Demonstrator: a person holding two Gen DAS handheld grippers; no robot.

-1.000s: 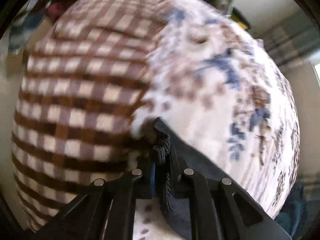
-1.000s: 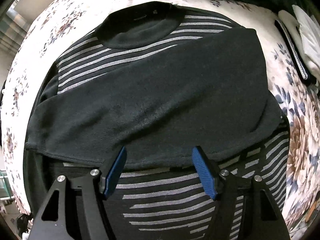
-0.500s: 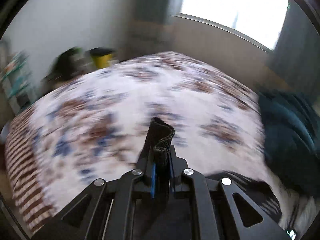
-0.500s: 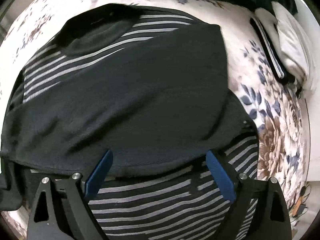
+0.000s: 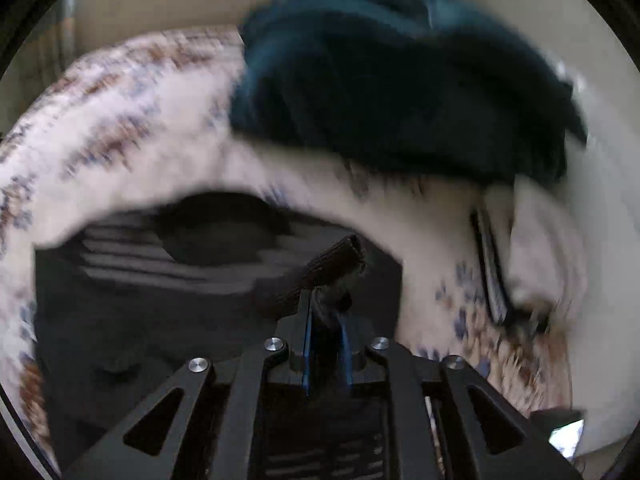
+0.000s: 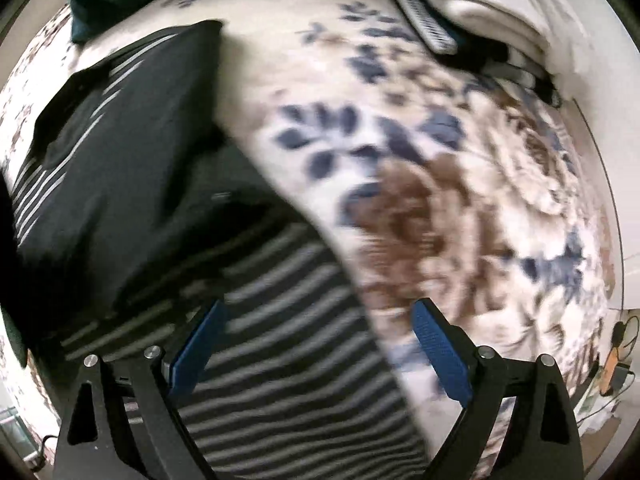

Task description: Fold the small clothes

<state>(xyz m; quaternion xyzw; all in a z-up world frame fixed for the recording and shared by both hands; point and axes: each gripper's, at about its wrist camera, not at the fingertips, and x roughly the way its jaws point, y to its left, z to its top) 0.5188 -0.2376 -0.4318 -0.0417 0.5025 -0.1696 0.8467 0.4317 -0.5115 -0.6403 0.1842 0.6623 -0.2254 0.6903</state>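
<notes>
1. Since the earlier frames the left gripper (image 5: pixel 326 320) has swung round with the ribbed cuff (image 5: pixel 320 276) it carries, so that the striped sweater (image 5: pixel 160 264) now lies ahead of it instead of bare bedspread; the right gripper (image 6: pixel 316 344) has shifted towards the sweater's right edge.
2. The left gripper's jaws stand narrow, pinched on the cuff, which sticks up and forward from between the blue pads.
3. Beyond that gripper, past the sweater's neck, a dark teal garment (image 5: pixel 400 92) lies on the floral bedspread (image 5: pixel 132 120).
4. The right gripper is spread wide, holding nothing.
5. Its left finger (image 6: pixel 198 350) hangs over the striped hem (image 6: pixel 288 344); its right finger (image 6: pixel 440 356) is over the bedspread, just beside the sweater's edge.
6. Ahead and to its right lie white folded items (image 6: pixel 488 4).
</notes>
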